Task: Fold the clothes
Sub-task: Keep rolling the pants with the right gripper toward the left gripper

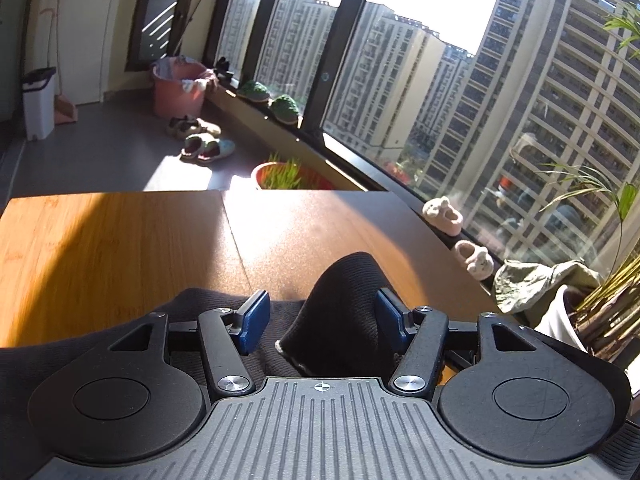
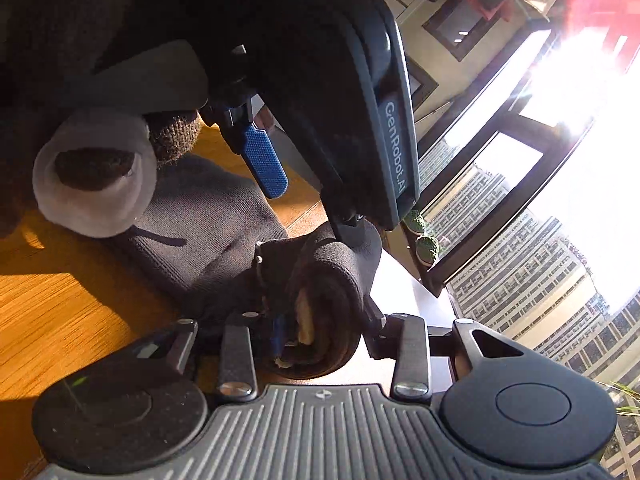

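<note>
A black knit garment [image 1: 344,292] lies on the wooden table [image 1: 100,248]. In the left wrist view one fold of it stands up as a hump between my left gripper's [image 1: 323,314] blue pads [image 1: 256,316]. The fold leans on the right pad and a gap shows at the left pad, so the jaws are open. In the right wrist view my right gripper [image 2: 324,328] is shut on a rolled-up end of the garment [image 2: 332,280]. The rest of the garment [image 2: 200,232] lies flat beyond it. The left gripper [image 2: 360,100] hangs above, beside a white cuff [image 2: 92,184].
A large window [image 1: 440,80] runs along the right, with small plush shoes [image 1: 444,210] and a green cloth [image 1: 532,280] on its sill. A potted plant [image 1: 560,316] stands at the table's right end. On the floor beyond are a pink bucket [image 1: 180,88], slippers [image 1: 200,140] and a white bin [image 1: 38,100].
</note>
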The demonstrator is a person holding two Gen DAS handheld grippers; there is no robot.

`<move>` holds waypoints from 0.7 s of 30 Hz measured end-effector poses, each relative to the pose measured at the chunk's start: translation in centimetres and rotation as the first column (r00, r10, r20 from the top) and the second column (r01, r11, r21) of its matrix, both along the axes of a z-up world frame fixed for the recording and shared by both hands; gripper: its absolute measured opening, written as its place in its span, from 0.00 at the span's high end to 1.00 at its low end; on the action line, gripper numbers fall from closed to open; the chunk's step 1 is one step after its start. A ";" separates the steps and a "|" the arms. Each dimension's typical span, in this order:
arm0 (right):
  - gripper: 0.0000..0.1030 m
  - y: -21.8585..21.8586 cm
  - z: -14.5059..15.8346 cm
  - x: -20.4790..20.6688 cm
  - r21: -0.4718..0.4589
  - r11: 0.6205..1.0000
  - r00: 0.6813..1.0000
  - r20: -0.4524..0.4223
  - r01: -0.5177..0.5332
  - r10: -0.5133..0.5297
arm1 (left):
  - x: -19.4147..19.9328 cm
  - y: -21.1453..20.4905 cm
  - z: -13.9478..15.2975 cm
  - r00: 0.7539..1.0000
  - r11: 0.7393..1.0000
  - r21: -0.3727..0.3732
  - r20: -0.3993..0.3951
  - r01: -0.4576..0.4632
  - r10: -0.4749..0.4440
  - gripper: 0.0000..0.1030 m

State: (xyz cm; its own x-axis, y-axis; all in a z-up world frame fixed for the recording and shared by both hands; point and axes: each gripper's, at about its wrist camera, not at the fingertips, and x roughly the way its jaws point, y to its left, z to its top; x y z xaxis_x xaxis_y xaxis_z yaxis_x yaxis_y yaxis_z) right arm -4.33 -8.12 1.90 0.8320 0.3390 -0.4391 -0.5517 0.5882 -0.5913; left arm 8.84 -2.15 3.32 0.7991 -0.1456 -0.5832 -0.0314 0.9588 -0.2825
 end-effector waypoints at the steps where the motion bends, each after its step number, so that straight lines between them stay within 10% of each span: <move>1: 0.64 -0.1 0.2 0.1 0.012 1.000 1.000 -0.012 -0.008 0.008 | 0.0 0.2 -0.2 1.000 1.000 0.002 -0.002 -0.004 0.004 0.38; 11: 0.59 -2.2 2.5 2.1 0.213 0.977 0.981 -0.191 0.013 0.028 | -1.2 2.2 -2.9 0.996 0.997 0.057 -0.076 -0.051 0.055 0.49; 21: 0.68 -0.3 -0.4 1.1 0.018 0.998 0.997 -0.025 -0.068 0.068 | -3.4 5.0 0.5 0.997 0.987 -0.143 0.013 -0.070 0.072 0.44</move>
State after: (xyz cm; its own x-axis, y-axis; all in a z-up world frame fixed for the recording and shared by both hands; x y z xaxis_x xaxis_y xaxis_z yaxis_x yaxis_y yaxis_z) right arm -3.24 -8.44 1.51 0.7956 0.4022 -0.4531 -0.6053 0.5590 -0.5666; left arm 5.46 2.86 3.83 0.8206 -0.1684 -0.5461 -0.0918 0.9044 -0.4168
